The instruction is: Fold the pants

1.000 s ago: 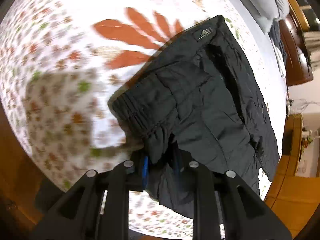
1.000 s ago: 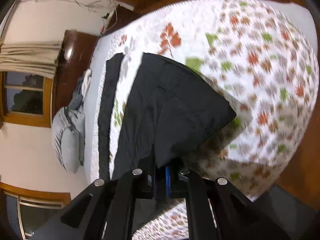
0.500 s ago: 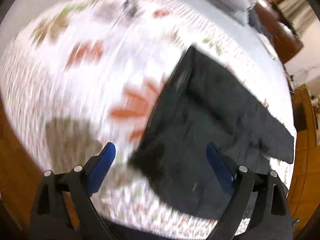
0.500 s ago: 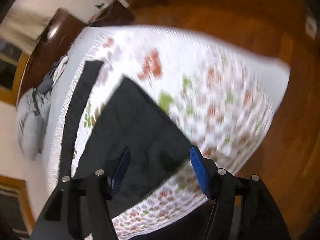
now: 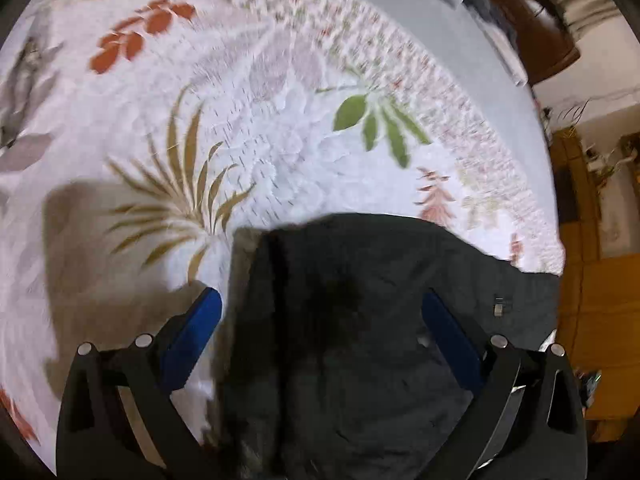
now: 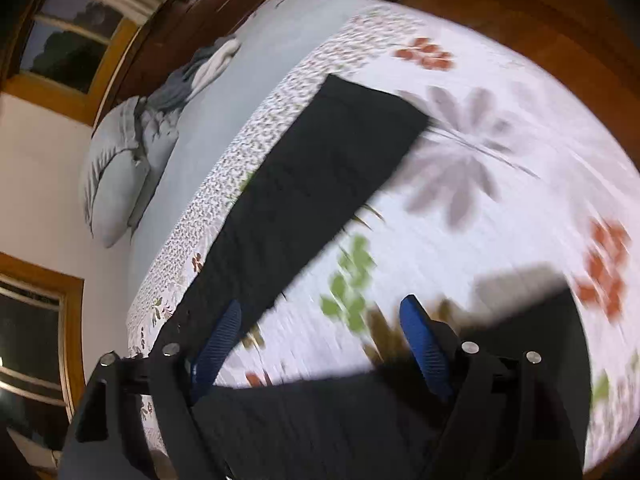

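Note:
The black pants [image 5: 360,320] lie on the flowered quilt [image 5: 280,128], filling the bottom middle of the left wrist view. My left gripper [image 5: 320,316] hovers over them. Its jaws are still opening wide, with cloth beneath them but neither blue pad [image 5: 196,332] pressing on it. In the right wrist view a long black leg of the pants [image 6: 320,184] runs from the upper middle down to the lower left. More dark cloth [image 6: 320,412] lies under the gripper. My right gripper [image 6: 320,324] is above the quilt, its jaws opening with nothing held between them.
A grey pillow [image 6: 116,176] and a heap of grey clothes [image 6: 192,76] lie at the head of the bed beside a dark wooden headboard [image 6: 188,12]. Wooden floor [image 6: 560,12] lies past the bed's edges. A wooden cabinet [image 5: 592,288] stands close by.
Both grippers were shut on the pants a second ago. They have let go, opened wide and swung quickly across the bed, and the cloth now lies flat on the quilt.

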A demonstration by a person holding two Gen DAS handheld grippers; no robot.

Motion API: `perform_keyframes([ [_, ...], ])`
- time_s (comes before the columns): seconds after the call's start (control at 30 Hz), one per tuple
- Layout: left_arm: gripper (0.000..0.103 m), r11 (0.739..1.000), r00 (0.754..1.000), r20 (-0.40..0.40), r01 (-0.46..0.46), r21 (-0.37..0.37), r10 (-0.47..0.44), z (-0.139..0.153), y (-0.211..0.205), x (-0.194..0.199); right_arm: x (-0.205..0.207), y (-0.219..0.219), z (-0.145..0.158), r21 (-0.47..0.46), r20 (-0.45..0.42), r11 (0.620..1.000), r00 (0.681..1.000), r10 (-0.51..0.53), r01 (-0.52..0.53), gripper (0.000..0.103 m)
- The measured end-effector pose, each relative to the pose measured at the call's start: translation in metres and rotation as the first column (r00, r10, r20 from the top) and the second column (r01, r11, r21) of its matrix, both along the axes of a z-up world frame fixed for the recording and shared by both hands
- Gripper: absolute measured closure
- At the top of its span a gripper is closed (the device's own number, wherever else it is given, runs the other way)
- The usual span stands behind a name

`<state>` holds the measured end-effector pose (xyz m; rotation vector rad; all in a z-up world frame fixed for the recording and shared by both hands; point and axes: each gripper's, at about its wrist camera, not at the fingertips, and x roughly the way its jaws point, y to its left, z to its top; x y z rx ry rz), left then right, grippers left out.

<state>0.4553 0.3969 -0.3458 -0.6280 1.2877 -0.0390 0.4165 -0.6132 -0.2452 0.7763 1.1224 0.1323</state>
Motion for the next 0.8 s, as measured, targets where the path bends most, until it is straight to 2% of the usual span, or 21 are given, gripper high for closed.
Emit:
perform_keyframes([
  [0.1, 0.005, 0.999, 0.998, -0.022, 0.052, -0.016, -0.052, -0.013, -0.001, 0.013, 0.051, 0.003, -0.010, 0.004, -0.007, 0.998, 0.998, 0.059, -0.059, 0.018],
  [0.13, 0.009, 0.998, 0.998, -0.012, 0.066, -0.021, -0.067, -0.012, -0.003, 0.014, 0.065, 0.002, -0.013, 0.000, -0.012, 0.997, 0.997, 0.079, -0.079, 0.018],
  [0.17, 0.018, 0.996, 0.996, -0.003, 0.087, -0.024, -0.087, -0.011, -0.006, 0.015, 0.073, -0.001, -0.015, -0.006, -0.014, 0.996, 0.996, 0.091, -0.091, 0.018],
  [0.2, 0.046, 0.994, 0.994, -0.007, 0.111, -0.016, -0.111, -0.011, -0.010, 0.017, 0.092, -0.003, -0.016, -0.018, -0.012, 0.994, 0.994, 0.112, -0.112, 0.018],
  [0.3, 0.062, 0.991, 0.991, -0.030, 0.129, 0.021, -0.128, -0.014, -0.013, 0.020, 0.132, -0.016, -0.020, -0.041, -0.015, 0.991, 0.991, 0.129, -0.130, 0.017],
  [0.47, 0.068, 0.991, 0.992, -0.024, 0.122, 0.053, -0.121, -0.018, -0.016, 0.023, 0.201, -0.032, -0.026, -0.110, -0.027, 0.982, 0.988, 0.152, -0.155, 0.017],
  [0.6, 0.069, 0.992, 0.994, -0.034, 0.110, 0.066, -0.108, -0.019, -0.014, 0.023, 0.253, -0.035, -0.044, -0.202, -0.082, 0.957, 0.977, 0.197, -0.210, 0.017],
  [0.8, 0.068, 0.994, 0.995, -0.044, 0.093, 0.065, -0.091, -0.022, -0.012, 0.022, 0.294, -0.026, -0.069, -0.241, -0.114, 0.922, 0.953, 0.282, -0.302, 0.017],
])
